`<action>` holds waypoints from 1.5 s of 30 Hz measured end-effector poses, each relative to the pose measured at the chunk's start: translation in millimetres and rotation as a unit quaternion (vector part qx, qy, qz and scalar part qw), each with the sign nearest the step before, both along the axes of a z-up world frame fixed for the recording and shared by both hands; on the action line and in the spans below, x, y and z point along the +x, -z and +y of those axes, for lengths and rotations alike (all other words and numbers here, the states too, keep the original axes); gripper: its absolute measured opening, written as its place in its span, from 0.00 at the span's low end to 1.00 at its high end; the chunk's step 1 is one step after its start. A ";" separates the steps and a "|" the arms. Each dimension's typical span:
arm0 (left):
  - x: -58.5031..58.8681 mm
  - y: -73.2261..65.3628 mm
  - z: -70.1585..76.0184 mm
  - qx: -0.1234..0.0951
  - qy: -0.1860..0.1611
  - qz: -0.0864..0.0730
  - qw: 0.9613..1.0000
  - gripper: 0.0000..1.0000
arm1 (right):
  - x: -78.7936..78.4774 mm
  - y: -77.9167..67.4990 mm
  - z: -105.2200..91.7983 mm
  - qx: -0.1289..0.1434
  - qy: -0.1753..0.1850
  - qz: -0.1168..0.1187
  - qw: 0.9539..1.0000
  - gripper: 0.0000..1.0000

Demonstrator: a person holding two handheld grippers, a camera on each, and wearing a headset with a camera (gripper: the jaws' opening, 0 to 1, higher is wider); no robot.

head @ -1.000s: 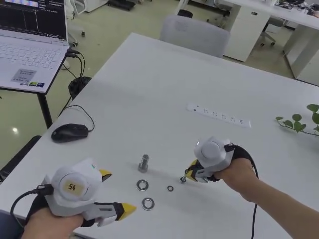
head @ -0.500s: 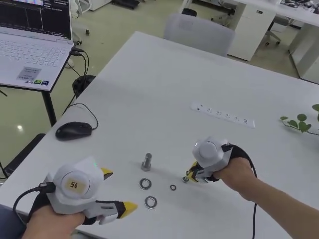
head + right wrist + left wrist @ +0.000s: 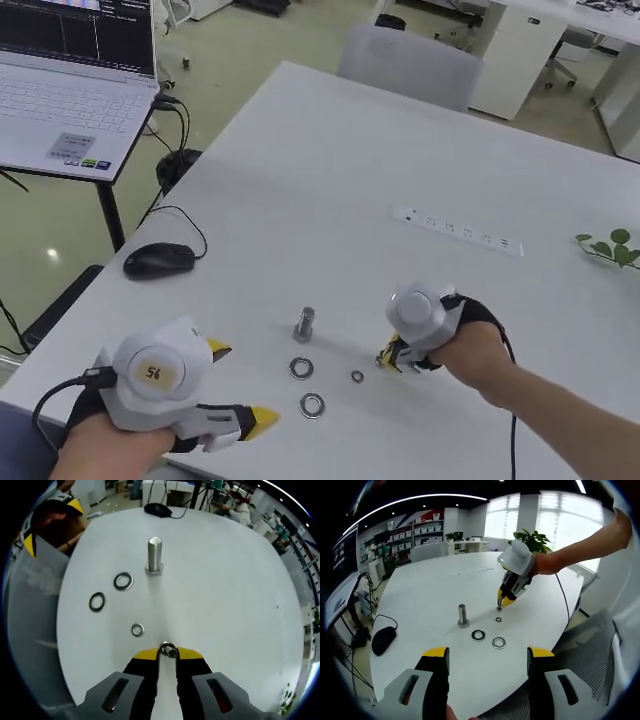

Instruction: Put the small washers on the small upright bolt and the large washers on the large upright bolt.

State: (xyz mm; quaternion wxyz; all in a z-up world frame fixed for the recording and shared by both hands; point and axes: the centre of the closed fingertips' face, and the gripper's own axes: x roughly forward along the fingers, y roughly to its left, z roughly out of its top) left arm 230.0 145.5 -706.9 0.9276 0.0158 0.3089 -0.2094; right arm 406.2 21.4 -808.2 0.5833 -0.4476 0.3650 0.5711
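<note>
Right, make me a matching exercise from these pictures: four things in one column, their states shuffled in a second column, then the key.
Column one
1. large upright bolt
2. small washer
3. left hand-held gripper
4. right hand-held gripper

Column two
A. jaws nearly together on a small metal part
B. stands head down, no washer on it
C. jaws wide apart, holding nothing
D. lies flat and loose on the table

Pairs: 1-B, 2-D, 3-C, 4-A
</note>
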 end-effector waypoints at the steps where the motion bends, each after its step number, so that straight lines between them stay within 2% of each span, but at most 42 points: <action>1: 0.3 -0.1 0.3 0.000 0.000 0.000 1.000 0.62 | 0.0 1.0 -0.5 -0.001 0.002 0.001 1.000 0.13; 9: 1.9 -2.5 1.1 0.002 0.000 -0.002 1.000 0.62 | 1.9 4.6 -5.8 -0.003 0.013 0.005 1.000 0.14; 13: 2.9 -3.2 -0.9 0.003 0.003 -0.003 1.000 0.62 | 1.2 3.5 -6.8 0.008 0.025 0.018 1.000 0.14; 16: 4.4 -4.6 -2.4 0.002 0.003 -0.005 1.000 0.62 | 3.3 4.4 -13.9 0.004 0.027 0.015 0.999 0.15; 26: 3.8 -4.5 -6.5 0.002 0.007 -0.006 1.000 0.62 | 1.5 -1.8 -38.9 0.038 0.095 0.031 0.994 0.17; 34: 3.1 -4.0 -7.7 0.001 0.009 -0.008 1.000 0.62 | -14.5 4.7 -64.0 0.049 0.138 0.054 0.988 0.19; 39: 3.3 -4.3 -8.7 0.002 0.011 -0.008 1.000 0.62 | -25.1 10.5 -68.3 0.047 0.138 0.061 0.987 0.19; 45: 3.3 -4.2 -9.2 0.002 0.012 -0.009 1.000 0.62 | -39.2 12.7 -59.5 0.049 0.132 0.068 0.988 0.19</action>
